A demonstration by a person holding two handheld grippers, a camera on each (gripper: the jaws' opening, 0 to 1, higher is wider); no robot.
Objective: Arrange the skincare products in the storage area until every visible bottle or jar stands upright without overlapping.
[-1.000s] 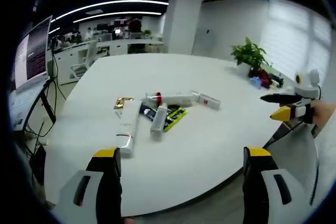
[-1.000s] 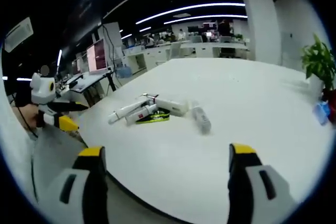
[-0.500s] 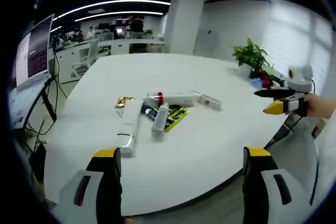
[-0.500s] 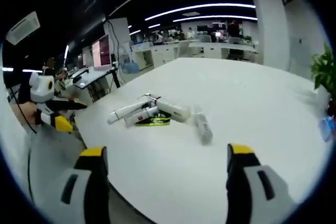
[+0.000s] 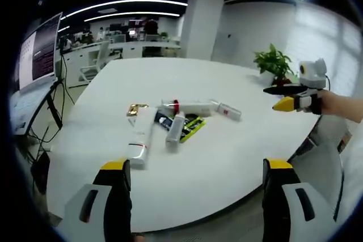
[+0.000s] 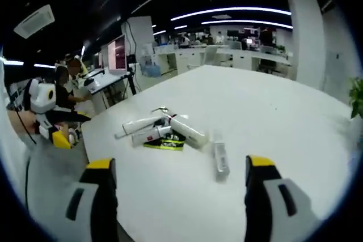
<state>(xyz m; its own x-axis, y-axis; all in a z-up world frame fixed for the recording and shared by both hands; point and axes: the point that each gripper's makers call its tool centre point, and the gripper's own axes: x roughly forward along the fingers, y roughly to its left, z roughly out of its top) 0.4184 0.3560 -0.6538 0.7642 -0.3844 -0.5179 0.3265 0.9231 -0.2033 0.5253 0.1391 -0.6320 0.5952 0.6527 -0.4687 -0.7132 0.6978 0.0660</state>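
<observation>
Over the last second our right hand-held gripper (image 6: 176, 196) has swung in over the round white desk (image 5: 227, 162), toward the lying white skincare tubes and bottles (image 5: 170, 123); nothing stands upright yet, so arranging has barely begun. Our left hand-held gripper (image 5: 195, 196) hangs back at the desk edge, level. Both have jaws spread, holding nothing. The cluster lies mid-desk, pieces overlapping on a yellow-black sachet (image 5: 191, 127).

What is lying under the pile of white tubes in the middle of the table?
A flat yellow-green and black packet lies under the white tubes, its edge sticking out. A dark blue item lies partly beneath them too. How far either reaches under the tubes is covered. All rest on the white table.
</observation>
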